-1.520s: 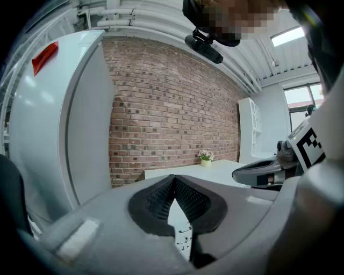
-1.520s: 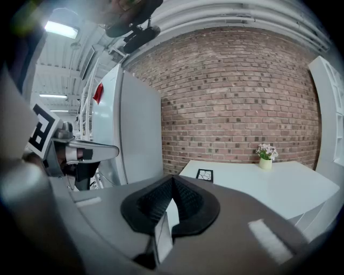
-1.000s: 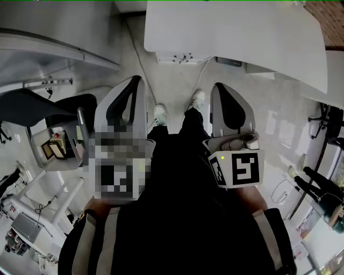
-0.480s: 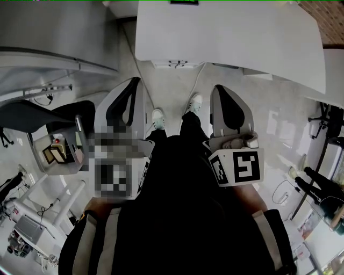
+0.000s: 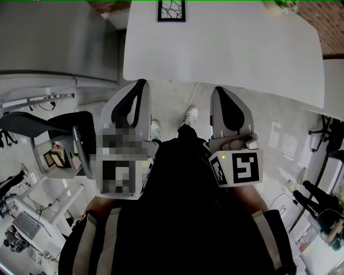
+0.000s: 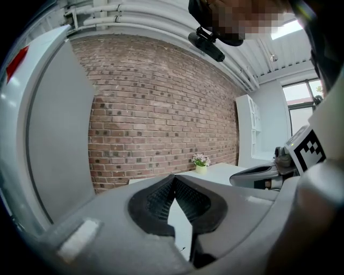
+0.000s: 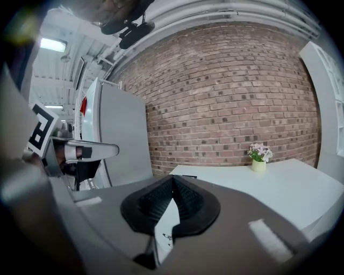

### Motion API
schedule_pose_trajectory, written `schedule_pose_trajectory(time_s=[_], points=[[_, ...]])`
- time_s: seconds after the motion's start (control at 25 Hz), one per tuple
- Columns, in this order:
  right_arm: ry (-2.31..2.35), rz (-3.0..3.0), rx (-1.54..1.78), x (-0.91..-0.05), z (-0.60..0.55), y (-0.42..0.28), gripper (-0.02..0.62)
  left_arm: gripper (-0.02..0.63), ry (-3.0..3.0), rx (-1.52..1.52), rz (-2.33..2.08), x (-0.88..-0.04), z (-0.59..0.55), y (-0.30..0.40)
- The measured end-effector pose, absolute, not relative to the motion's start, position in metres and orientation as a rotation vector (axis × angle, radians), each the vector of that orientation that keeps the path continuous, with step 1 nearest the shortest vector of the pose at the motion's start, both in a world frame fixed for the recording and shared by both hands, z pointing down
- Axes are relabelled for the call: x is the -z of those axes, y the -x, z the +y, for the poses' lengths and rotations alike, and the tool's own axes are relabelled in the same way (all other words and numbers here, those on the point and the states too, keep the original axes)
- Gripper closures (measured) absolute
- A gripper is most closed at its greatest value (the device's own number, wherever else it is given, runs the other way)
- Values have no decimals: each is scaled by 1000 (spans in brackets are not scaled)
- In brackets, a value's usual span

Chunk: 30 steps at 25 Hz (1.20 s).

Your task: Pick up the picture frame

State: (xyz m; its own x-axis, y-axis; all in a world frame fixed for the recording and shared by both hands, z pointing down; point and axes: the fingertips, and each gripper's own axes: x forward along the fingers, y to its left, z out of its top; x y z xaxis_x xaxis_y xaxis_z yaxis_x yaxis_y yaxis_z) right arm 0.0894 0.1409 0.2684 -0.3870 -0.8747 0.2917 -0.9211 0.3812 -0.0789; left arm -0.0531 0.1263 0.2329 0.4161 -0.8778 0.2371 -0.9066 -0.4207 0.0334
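Note:
The picture frame point(image 5: 171, 11), black-edged with a branching pattern, lies flat at the far edge of the white table point(image 5: 226, 48) in the head view. In the right gripper view it is a thin dark sliver point(image 7: 189, 176) on the table's near corner. My left gripper point(image 5: 141, 83) and right gripper point(image 5: 219, 90) are held side by side before my body, short of the table's near edge. Both are shut with nothing between the pads. The left gripper view shows its jaws point(image 6: 173, 177) meeting at the tips, and the right gripper view shows its jaws point(image 7: 173, 177) the same.
A small pot of flowers point(image 7: 259, 156) stands at the table's far right, before a brick wall. A tall grey cabinet point(image 5: 48, 37) stands left of the table. A dark chair point(image 5: 32, 115) and a cluttered cart point(image 5: 56, 156) are at my left.
I have walked toward the white table: it has slid down the head view and the picture frame has come into sight at the top. Both grippers stay shut.

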Motion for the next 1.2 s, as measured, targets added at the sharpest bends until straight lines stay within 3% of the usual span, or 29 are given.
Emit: schedule_pose_trajectory(time_s=[0.4,1.2], points=[[-1539,-2525,-340,-265,109,-145,594,609,-2461,-289,-1673,-224,106,-1],[-1647,-2408,-366,-279,24,-133,594,609,-2456,-241,-1474,-256,-3,7]])
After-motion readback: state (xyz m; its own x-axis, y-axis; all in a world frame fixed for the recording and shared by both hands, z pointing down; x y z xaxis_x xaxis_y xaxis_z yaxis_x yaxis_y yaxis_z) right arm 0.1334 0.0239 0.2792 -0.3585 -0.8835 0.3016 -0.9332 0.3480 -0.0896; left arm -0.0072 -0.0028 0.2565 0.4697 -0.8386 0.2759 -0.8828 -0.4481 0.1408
